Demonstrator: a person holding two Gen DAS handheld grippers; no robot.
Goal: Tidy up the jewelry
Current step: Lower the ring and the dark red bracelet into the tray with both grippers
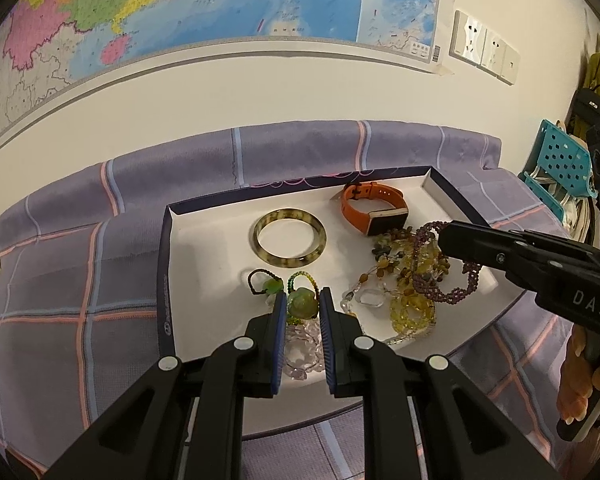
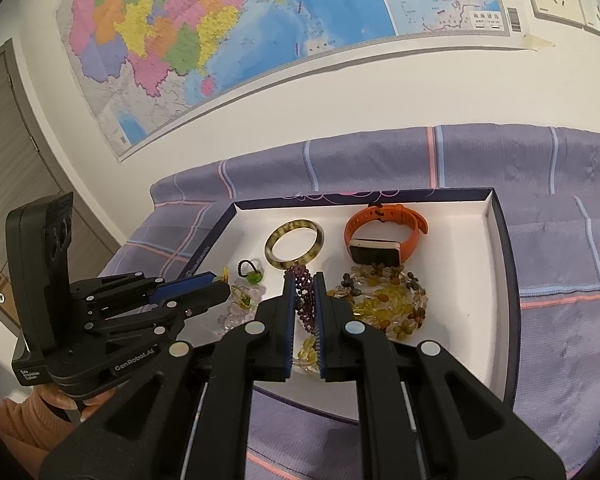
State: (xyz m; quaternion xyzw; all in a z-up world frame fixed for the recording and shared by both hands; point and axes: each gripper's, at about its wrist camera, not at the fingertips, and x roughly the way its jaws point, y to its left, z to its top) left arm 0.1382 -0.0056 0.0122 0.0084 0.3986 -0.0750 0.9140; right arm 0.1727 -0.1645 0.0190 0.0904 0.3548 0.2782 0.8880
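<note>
A white-lined tray with a dark blue rim rests on a plaid cloth and holds the jewelry. My left gripper is shut on the green bead of a small beaded bracelet, above a clear crystal bracelet. My right gripper is shut on a purple bead bracelet, which trails over yellow and amber bead strands. Further back lie a mottled green bangle and an orange-strapped watch. In the right wrist view the left gripper sits low at the tray's left.
A purple plaid cloth covers the surface under the tray. A map and wall sockets hang on the wall behind. A teal perforated basket stands off the right edge. A door is at far left. A person's hand grips the right tool.
</note>
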